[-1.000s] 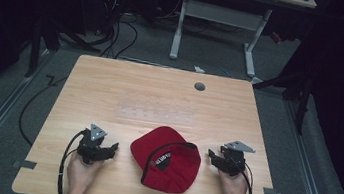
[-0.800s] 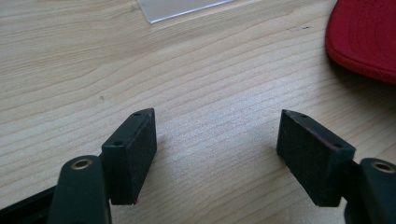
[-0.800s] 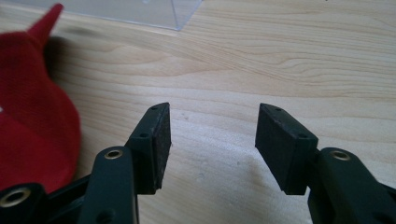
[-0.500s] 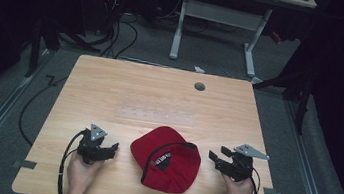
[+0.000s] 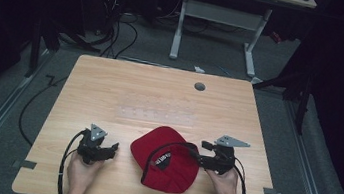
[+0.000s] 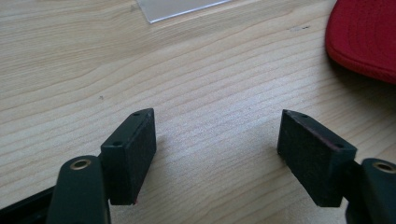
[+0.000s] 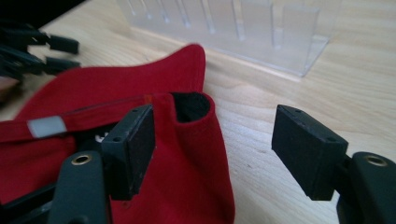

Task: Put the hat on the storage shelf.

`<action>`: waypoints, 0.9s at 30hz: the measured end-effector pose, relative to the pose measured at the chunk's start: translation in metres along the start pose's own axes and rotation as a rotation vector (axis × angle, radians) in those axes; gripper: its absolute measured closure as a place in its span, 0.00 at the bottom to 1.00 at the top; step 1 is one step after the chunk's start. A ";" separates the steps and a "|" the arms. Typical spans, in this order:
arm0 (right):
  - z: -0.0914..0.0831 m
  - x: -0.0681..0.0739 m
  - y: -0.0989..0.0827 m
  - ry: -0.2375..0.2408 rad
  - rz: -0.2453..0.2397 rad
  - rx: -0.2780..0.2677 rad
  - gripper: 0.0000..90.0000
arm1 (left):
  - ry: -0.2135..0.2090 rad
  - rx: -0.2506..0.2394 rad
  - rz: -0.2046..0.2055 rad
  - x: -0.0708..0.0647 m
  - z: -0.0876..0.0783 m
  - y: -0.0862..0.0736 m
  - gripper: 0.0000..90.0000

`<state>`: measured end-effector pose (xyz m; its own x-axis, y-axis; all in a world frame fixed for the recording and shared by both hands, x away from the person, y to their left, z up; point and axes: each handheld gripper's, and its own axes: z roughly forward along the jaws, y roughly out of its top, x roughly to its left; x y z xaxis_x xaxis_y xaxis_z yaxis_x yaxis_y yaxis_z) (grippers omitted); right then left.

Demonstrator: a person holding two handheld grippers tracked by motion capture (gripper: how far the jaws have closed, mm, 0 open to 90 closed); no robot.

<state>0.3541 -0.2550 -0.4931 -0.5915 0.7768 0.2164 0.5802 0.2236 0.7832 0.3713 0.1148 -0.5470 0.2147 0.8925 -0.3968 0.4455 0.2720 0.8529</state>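
Note:
A red cap [image 5: 167, 159] lies opening-up on the wooden table [image 5: 111, 84] near the front edge, a black strap across it. My right gripper [image 5: 199, 151] hovers at the cap's right edge, held by a hand. In the right gripper view its jaws [image 7: 212, 126] stand wide and have just been opening; the left jaw hangs over the cap's red fabric [image 7: 187, 158], and the pads press on nothing. My left gripper [image 5: 112, 148] rests left of the cap, apart from it. Its open jaws [image 6: 217, 130] frame bare wood, with the cap's brim [image 6: 364, 37] at the upper right.
A clear plastic rack [image 5: 157, 114] with several slots sits on the table just behind the cap, also in the right gripper view [image 7: 233, 28]. A round cable hole [image 5: 199, 86] is near the table's far edge. Cables trail from both grippers toward the front.
My right gripper has moved left and slightly up, from beside the cap to over its right edge, and its jaws have widened. The left gripper and the cap have stayed put.

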 end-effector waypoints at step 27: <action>0.021 -0.001 -0.009 0.151 -0.032 0.067 0.94 | -0.024 0.023 0.011 -0.003 -0.002 -0.002 0.25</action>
<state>0.3615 -0.2459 -0.5120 -0.6851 0.6720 0.2811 0.5925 0.2896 0.7517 0.3683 0.1123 -0.5472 0.2406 0.8863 -0.3957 0.4627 0.2536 0.8495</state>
